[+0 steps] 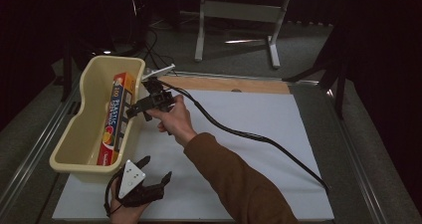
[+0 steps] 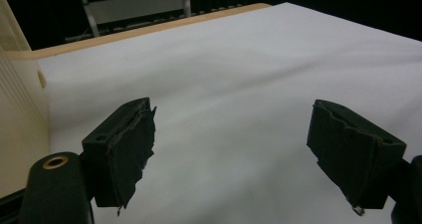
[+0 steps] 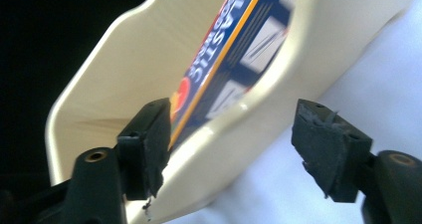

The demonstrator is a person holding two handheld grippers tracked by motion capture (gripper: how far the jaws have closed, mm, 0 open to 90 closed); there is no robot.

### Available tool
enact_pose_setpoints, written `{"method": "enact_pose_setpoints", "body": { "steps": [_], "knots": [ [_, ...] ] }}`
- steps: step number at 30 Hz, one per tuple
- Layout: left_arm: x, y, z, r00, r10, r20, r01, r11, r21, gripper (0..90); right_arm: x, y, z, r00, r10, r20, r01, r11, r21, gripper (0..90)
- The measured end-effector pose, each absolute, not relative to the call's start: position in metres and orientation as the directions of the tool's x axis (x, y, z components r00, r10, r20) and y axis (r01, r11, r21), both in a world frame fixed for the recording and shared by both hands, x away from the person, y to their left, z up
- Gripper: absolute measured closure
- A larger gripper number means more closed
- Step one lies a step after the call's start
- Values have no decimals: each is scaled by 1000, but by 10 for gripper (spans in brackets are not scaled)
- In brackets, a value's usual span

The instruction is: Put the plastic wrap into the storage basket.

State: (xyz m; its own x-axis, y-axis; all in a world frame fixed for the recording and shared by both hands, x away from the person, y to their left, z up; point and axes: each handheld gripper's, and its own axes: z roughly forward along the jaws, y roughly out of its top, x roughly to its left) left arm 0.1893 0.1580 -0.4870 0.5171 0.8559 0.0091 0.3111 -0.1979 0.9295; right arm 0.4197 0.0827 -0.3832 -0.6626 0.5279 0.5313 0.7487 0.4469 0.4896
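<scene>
A long box of plastic food wrap (image 1: 113,119) lies inside a cream plastic basket (image 1: 74,134) at the left edge of the white table mat (image 1: 249,134), leaning along the basket's right wall with its orange end toward the far rim. The right gripper (image 1: 137,109) hovers at that same wall, just beside the box, with its jaws released; in the right gripper view the basket's rim passes between the parted pads (image 3: 328,144), which press on nothing. The box (image 3: 224,55) appears to have been deposited, so the placing looks done, with only the hand's retreat left. Nearer the person, the left gripper (image 1: 154,171) rests on the mat beside the basket's near end, its jaws spread wide and empty. A black cable (image 1: 259,139) trails right across the mat.
</scene>
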Motion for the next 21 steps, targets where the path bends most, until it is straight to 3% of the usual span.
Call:
{"method": "enact_pose_setpoints", "body": {
  "steps": [5,10,14,21],
  "knots": [
    [189,156,-487,519,855,14,313,-205,927,184,408,63,-378,-770,512,380,617,448,647,242],
    [189,155,-487,522,853,18,313,-211,926,184,394,45,-369,-826,524,208,495,497,713,214],
    [189,156,-487,521,854,15,311,-206,928,184,382,16,-368,-847,516,128,422,505,753,209],
    [190,156,-487,515,857,12,313,-201,928,184,377,-33,-374,-827,555,93,410,481,775,217]
  ]
}}
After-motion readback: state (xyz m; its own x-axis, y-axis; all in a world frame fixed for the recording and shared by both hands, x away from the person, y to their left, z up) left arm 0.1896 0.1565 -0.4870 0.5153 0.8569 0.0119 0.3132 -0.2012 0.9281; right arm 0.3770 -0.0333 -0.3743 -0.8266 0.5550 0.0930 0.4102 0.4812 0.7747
